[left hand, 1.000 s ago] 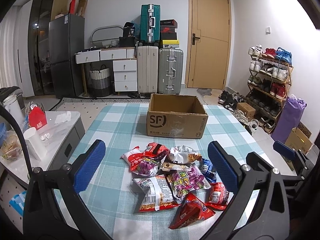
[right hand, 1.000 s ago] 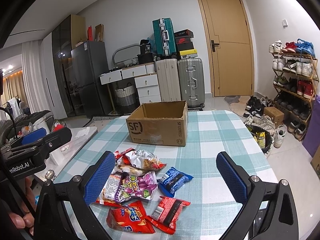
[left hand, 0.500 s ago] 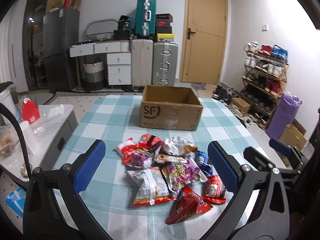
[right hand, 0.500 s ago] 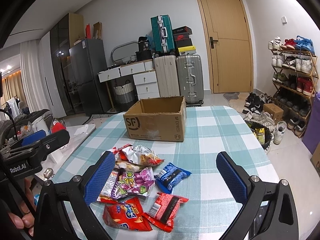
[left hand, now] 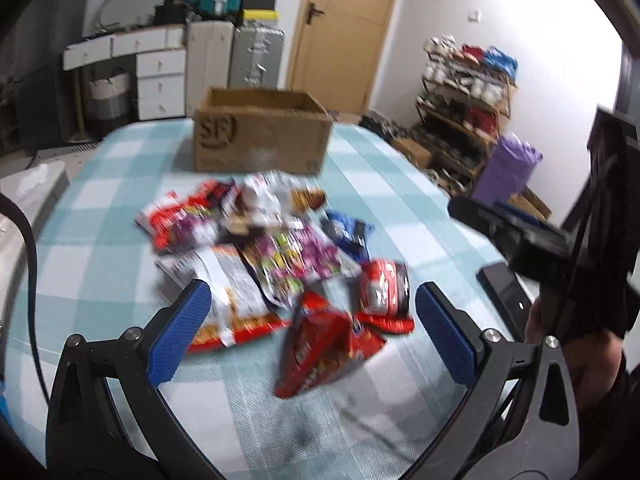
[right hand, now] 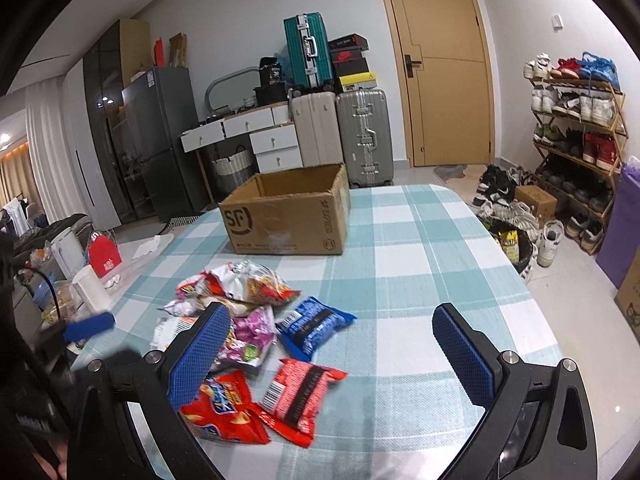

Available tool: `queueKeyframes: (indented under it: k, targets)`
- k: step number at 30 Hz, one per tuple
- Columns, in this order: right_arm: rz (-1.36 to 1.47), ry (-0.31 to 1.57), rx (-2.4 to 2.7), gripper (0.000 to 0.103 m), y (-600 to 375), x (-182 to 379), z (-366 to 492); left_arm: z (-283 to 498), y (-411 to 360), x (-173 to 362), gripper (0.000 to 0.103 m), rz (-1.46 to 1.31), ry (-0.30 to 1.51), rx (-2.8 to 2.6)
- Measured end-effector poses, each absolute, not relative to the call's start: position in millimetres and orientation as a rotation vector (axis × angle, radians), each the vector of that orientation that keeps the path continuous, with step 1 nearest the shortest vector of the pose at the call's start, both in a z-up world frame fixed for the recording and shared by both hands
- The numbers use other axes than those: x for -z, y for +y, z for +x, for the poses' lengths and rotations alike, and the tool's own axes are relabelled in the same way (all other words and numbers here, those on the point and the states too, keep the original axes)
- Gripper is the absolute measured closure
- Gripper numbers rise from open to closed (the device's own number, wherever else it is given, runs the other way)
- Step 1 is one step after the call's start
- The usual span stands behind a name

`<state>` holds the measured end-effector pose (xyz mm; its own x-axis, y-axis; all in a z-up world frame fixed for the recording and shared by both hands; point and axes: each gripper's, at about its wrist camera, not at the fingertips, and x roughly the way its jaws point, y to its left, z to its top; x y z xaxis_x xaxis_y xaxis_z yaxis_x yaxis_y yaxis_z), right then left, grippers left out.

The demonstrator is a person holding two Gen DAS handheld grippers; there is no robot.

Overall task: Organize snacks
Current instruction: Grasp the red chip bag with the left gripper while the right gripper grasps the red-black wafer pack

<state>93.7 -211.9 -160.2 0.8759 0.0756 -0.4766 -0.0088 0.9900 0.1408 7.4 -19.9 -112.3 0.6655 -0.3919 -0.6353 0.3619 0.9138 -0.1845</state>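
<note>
On the checked table (right hand: 420,240), far side: open cardboard box (right hand: 286,220), brown, looks empty from the right wrist view, well apart from everything else. Nearer, towards the table's L half: heap of snack packets (left hand: 264,248), overlapping, mixed red, purple, white, blue. Closest of them in the left wrist view: red chip bag (left hand: 320,348), crinkly, soft foil, puffed, long axis running roughly away from the camera with a slight tilt, lying between the blue pads and a bit ahead of them, near-centred. Just beside it on its R: smaller red packet (left hand: 386,288), flatter. Left gripper (left hand: 308,334) spread wide, holding nothing, above the heap; view blurred w/ motion so fine contact not readable, prob. none. Right gripper (right hand: 328,358) also spread wide, empty; heap off towards its L finger, red chip bag partly behind that finger, so L hand judged nearer and better lined up. Likely step: first pick, none in the box as far as seen. Grip prob. best across the bag's short width; bag likely to crumple or slip.
</note>
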Motion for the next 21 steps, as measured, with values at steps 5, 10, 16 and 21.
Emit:
queueKeyframes:
  k: [5,10,16,21]
  targets:
    - [0.138,0.523,-0.034,0.000,-218,170,98,19,-31,141,0.001,-0.067,0.783,0.467]
    - [0.138,0.543,-0.026,0.000,-221,181,101,27,-40,158,0.003,-0.072,0.823,0.519]
    - [0.148,0.575,-0.025,0.000,-226,194,108,40,-52,177,0.029,-0.090,0.882,0.583]
    - [0.142,0.588,-0.027,0.000,-226,203,110,44,-54,183,0.072,-0.150,0.881,0.682]
